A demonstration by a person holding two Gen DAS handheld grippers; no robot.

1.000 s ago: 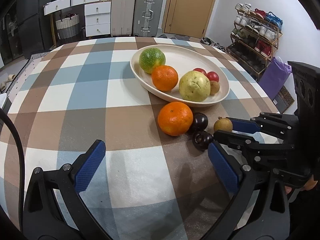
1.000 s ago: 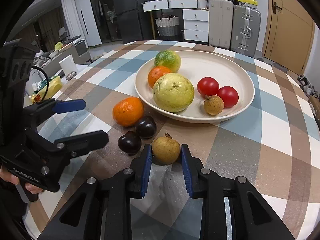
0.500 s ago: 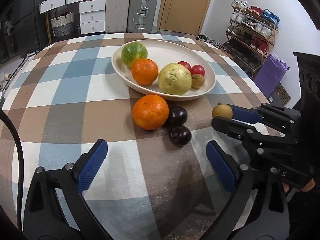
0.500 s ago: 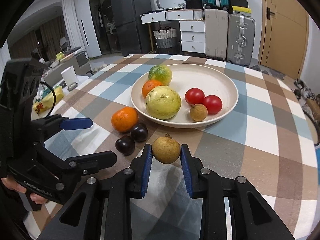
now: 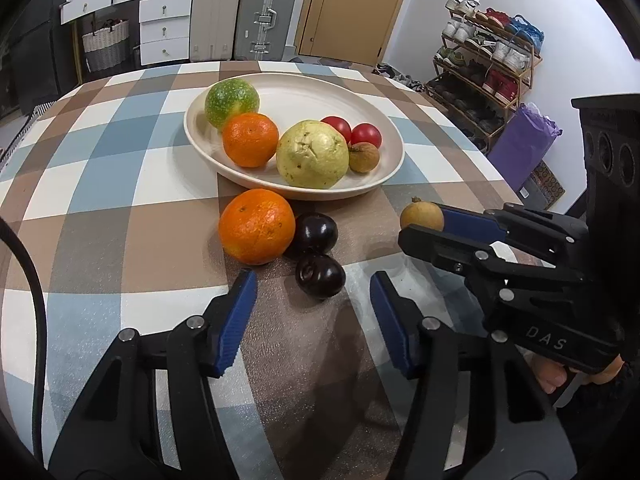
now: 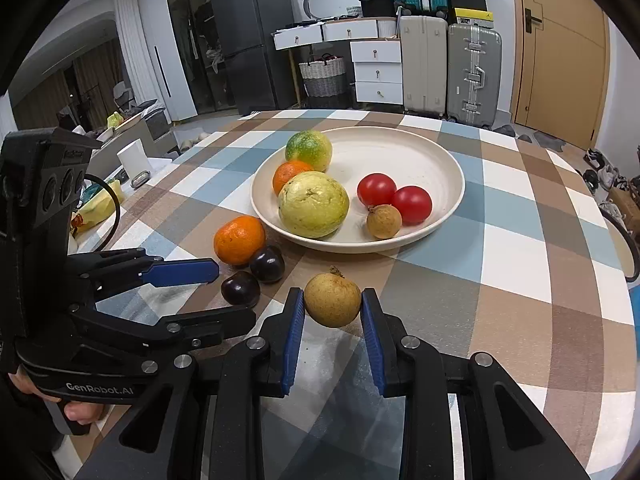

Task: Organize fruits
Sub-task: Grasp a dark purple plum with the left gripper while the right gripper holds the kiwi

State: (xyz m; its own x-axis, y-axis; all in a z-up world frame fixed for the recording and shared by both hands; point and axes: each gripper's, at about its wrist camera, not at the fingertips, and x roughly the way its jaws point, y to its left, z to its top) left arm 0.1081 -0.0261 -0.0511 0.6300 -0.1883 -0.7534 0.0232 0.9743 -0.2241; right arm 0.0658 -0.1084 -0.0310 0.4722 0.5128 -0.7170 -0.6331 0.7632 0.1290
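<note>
My right gripper (image 6: 332, 306) is shut on a small yellow-brown fruit (image 6: 332, 300), held just above the checked cloth; the left wrist view shows that fruit (image 5: 422, 216) in the right gripper (image 5: 424, 226). My left gripper (image 5: 314, 300) is closing, its blue pads either side of the nearer dark plum (image 5: 320, 276) without touching it. A second plum (image 5: 316, 232) and an orange (image 5: 256, 232) lie just beyond. The cream plate (image 5: 392, 152) holds a green fruit, an orange, a pale guava, two tomatoes and a small brown fruit.
The round table's edge (image 5: 500, 176) curves close on the right, with a shoe rack (image 5: 488, 64) and purple bag (image 5: 524, 140) beyond. Suitcases (image 6: 448, 68) and white drawers (image 6: 376, 68) stand at the back. A white cup (image 6: 134, 156) sits off the table's left.
The left gripper's jaws have narrowed a lot and come forward to the near plum. The right gripper keeps its hold on the small fruit, which has risen off the cloth.
</note>
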